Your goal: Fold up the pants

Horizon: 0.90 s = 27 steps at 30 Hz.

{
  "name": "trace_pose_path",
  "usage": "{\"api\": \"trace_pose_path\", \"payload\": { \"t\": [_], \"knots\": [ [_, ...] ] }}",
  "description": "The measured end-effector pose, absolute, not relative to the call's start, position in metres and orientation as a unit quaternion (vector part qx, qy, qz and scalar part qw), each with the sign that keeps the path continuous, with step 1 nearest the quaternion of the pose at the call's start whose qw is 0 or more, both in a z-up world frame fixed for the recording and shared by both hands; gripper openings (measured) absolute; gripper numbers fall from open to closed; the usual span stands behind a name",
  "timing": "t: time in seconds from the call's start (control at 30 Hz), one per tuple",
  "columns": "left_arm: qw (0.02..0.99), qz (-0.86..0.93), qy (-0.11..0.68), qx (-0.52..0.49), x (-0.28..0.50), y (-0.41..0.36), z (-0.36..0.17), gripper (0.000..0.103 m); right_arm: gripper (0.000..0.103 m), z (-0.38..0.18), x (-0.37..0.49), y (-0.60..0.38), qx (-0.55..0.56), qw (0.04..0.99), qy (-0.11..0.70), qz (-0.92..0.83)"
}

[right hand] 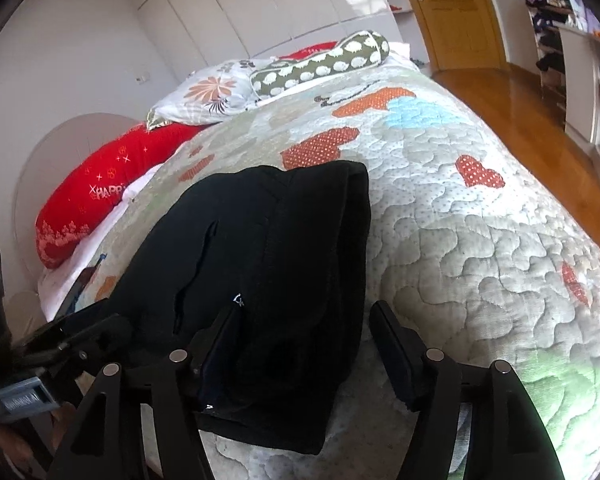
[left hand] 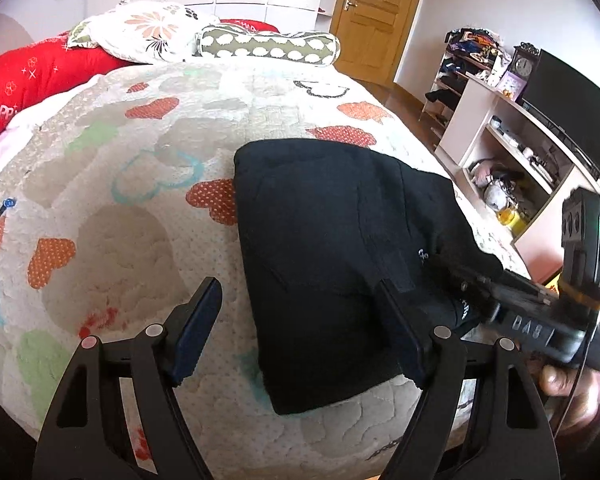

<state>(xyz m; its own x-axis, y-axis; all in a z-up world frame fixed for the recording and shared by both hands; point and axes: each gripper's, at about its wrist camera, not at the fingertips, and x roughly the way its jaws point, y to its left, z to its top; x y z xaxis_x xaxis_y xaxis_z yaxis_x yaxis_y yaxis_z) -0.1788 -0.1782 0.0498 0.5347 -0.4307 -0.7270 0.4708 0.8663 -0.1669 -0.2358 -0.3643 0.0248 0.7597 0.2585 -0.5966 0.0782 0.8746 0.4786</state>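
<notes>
Covering most of both views, the quilt carries the pants, folded into a black block near its front edge. Behind the pants, at the far end of the quilt, lie a red cushion, a flowered pillow and a spotted bolster. Right of the pants stands a shelf unit with a dark screen on top.

The left gripper hangs over the pants' near left corner, fingers spread wide and holding nothing; its right finger overlaps the cloth, though contact cannot be judged. The right gripper is also spread wide, astride the pants' near right edge, its left finger over the cloth and its other finger over the quilt.

In the left view the right gripper's body crosses the pants' right edge, blurred, with part of a hand below it, cut off by the frame.
</notes>
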Motion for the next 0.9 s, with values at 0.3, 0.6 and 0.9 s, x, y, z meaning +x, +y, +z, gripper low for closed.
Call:
{"api": "trace_pose_path", "payload": {
  "t": [0.3, 0.6, 0.9],
  "knots": [
    [0.875, -0.258, 0.409, 0.020, -0.160, -0.177, 0.050, 0.079, 0.071, 0.027, -0.230, -0.369, 0.257, 0.897, 0.355, 0.058],
    [0.858, -0.285, 0.428, 0.007, -0.143, -0.182, 0.037, 0.079, 0.072, 0.027, -0.221, -0.366, 0.247, 0.905, 0.337, 0.076],
    [0.841, -0.296, 0.453, 0.001, -0.130, -0.193, 0.026, 0.089, 0.083, 0.025, -0.207, -0.363, 0.236, 0.902, 0.348, 0.097]
  ]
}}
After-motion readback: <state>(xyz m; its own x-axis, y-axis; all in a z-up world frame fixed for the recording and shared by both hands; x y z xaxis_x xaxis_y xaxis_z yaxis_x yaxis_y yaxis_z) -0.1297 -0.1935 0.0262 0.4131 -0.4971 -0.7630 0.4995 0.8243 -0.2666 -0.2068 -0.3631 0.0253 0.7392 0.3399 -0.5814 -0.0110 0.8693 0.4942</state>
